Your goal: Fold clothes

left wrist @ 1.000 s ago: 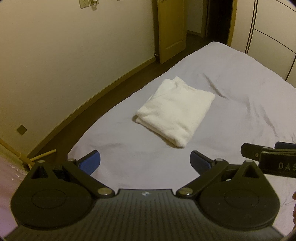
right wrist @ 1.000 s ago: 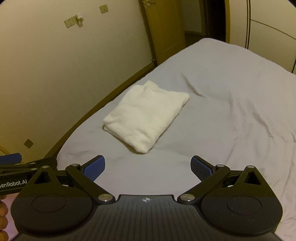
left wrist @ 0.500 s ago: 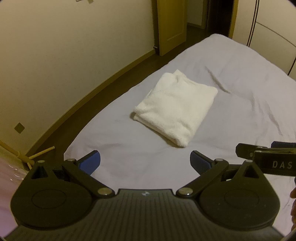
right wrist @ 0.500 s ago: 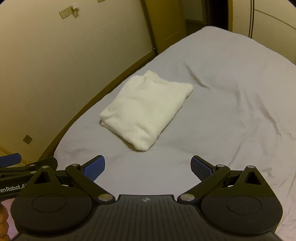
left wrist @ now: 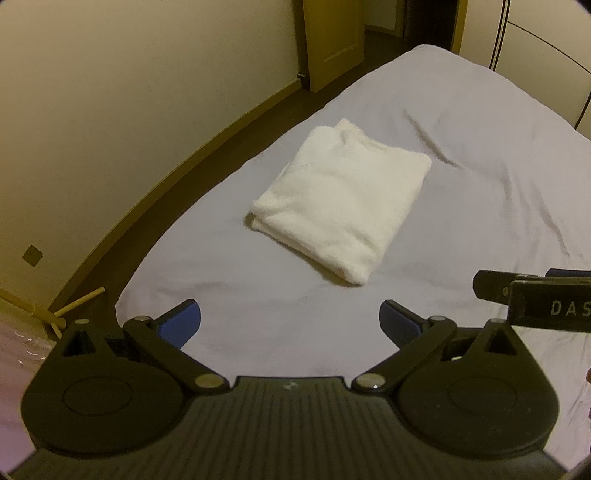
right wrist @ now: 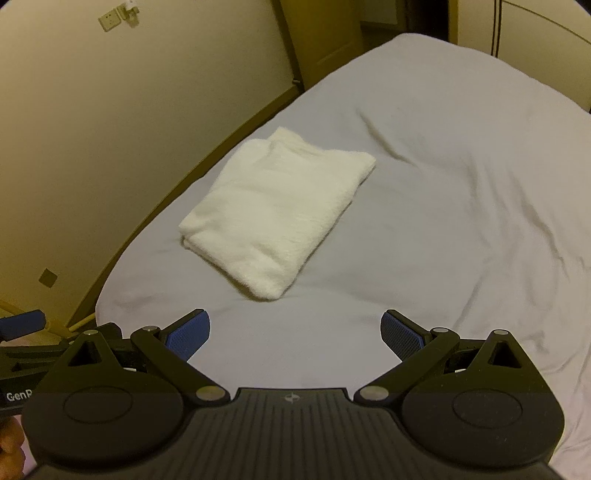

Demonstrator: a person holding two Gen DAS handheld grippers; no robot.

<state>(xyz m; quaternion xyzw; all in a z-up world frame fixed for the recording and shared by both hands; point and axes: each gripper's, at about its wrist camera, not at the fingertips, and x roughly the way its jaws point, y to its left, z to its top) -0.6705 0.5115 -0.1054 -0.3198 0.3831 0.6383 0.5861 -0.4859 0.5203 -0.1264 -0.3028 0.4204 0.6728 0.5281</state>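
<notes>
A white fluffy garment [left wrist: 343,199] lies folded into a neat rectangle on the pale grey bed sheet [left wrist: 480,155], near the bed's left edge. It also shows in the right wrist view [right wrist: 277,214]. My left gripper [left wrist: 290,323] is open and empty, held above the sheet short of the garment. My right gripper [right wrist: 295,334] is open and empty too, also short of the garment. Each gripper shows at the edge of the other's view.
A cream wall [left wrist: 129,92] and a dark floor strip [left wrist: 207,147] run along the bed's left side. A wooden door [left wrist: 328,33] stands at the far end, wardrobe doors [left wrist: 546,48] at the far right. Wooden sticks [left wrist: 55,314] lie on the floor at left.
Both grippers have tilted down and drawn slightly nearer the bed; the garment sits a little lower and larger in view. Both stay open. The garment has not moved.
</notes>
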